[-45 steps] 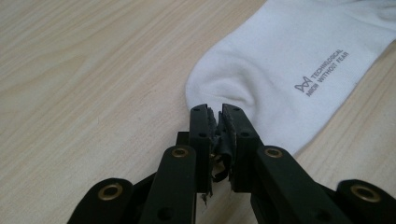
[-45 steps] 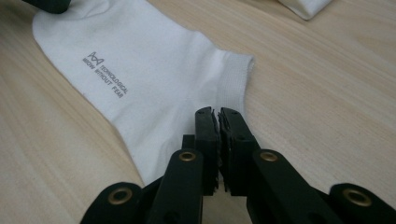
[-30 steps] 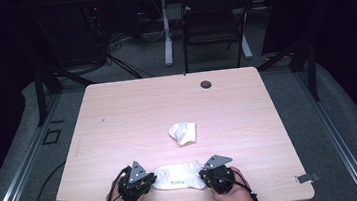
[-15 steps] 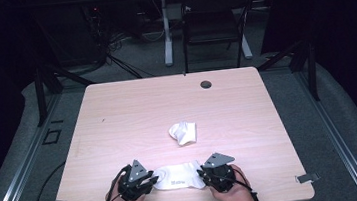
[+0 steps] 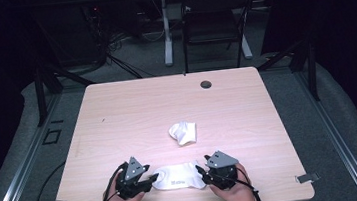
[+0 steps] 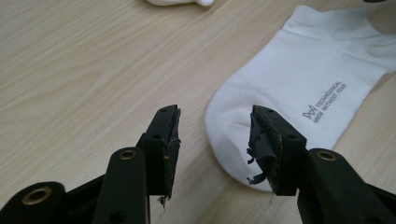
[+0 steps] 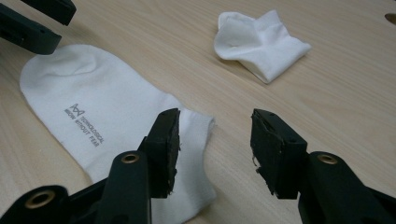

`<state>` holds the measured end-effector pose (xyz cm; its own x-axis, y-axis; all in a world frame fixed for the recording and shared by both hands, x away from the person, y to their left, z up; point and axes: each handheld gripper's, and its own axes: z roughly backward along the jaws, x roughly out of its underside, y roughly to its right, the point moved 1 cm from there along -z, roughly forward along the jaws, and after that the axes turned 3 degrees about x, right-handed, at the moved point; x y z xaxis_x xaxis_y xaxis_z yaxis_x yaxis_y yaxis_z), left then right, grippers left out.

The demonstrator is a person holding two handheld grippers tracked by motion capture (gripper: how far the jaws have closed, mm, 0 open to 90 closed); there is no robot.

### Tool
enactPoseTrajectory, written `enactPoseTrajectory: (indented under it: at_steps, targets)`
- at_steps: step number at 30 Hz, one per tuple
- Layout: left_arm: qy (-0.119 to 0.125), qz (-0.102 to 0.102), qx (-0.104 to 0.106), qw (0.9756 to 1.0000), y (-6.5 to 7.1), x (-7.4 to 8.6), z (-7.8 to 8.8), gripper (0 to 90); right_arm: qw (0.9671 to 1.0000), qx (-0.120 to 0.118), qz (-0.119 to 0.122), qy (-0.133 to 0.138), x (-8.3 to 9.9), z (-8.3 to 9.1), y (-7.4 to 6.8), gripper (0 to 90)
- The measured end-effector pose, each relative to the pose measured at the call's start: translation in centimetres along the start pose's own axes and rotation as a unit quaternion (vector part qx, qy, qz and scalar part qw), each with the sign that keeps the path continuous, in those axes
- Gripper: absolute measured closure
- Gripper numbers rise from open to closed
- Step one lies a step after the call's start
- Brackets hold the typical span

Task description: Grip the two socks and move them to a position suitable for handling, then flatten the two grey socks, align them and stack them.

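As jaws just opened, sock [image 5: 178,176] flat, released

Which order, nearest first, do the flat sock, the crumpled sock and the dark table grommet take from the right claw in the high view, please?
1. Flat sock, just left of the right claw.
2. Crumpled sock, mid-table.
3. Dark table grommet, far edge.
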<state>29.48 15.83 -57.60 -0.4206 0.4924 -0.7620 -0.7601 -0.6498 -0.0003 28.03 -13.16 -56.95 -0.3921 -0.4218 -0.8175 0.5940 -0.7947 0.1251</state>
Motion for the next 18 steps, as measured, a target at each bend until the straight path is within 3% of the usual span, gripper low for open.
enactPoseTrajectory:
  at_steps: [7, 12, 18]
  targets:
    - [0.012, 0.010, -0.015, 0.9998, -1.3, -0.2, 0.3, 45.2, 0.9994, -0.022, -0.023, -0.007, -0.3, -0.7, 0.6, 48.6]
    - [0.026, 0.016, -0.031, 0.9991, -2.2, -0.7, 0.4, 41.0, 0.9996, -0.014, -0.026, 0.001, -0.7, -0.7, 0.9, 39.7]
    - [0.032, 0.027, -0.029, 0.9987, -3.0, -1.5, 0.2, 39.4, 0.9992, -0.019, -0.034, 0.000, -1.5, -0.8, 1.4, 39.3]
